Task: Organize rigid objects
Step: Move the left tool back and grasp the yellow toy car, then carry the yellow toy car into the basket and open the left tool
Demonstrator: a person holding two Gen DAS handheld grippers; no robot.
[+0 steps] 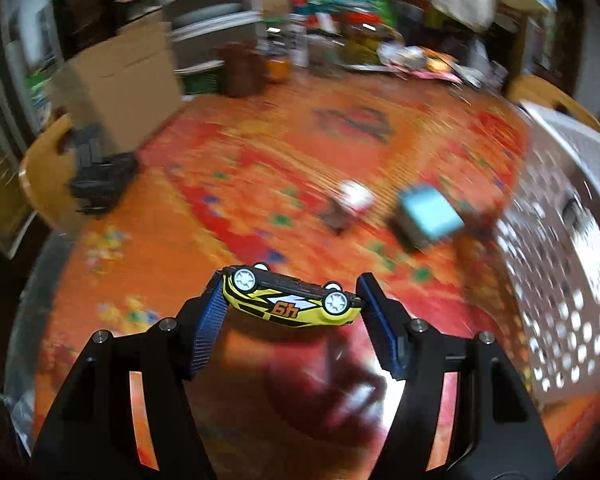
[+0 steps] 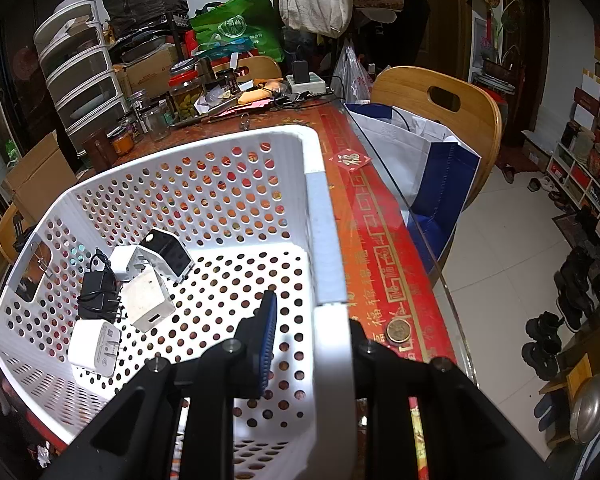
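Observation:
A yellow toy car (image 1: 290,304) with white wheels hangs upside down between the blue pads of my left gripper (image 1: 291,285), which is shut on its two ends above the orange patterned table (image 1: 260,152). The white perforated basket (image 1: 560,240) stands to the right of it. In the right wrist view my right gripper (image 2: 312,312) is shut on the basket's side wall (image 2: 320,208), one finger (image 2: 266,320) inside and the other hidden outside. Several white chargers (image 2: 146,300) and a black adapter (image 2: 100,292) lie in the basket.
A light blue box (image 1: 430,214) and a small white-and-brown object (image 1: 350,200) lie on the table beyond the car. A black item (image 1: 100,184) and a cardboard box (image 1: 124,88) sit at the left. Jars and clutter (image 2: 184,96) line the far edge. A coin (image 2: 399,330) lies near the glass table edge, beside a chair (image 2: 440,112) holding a bag (image 2: 420,168).

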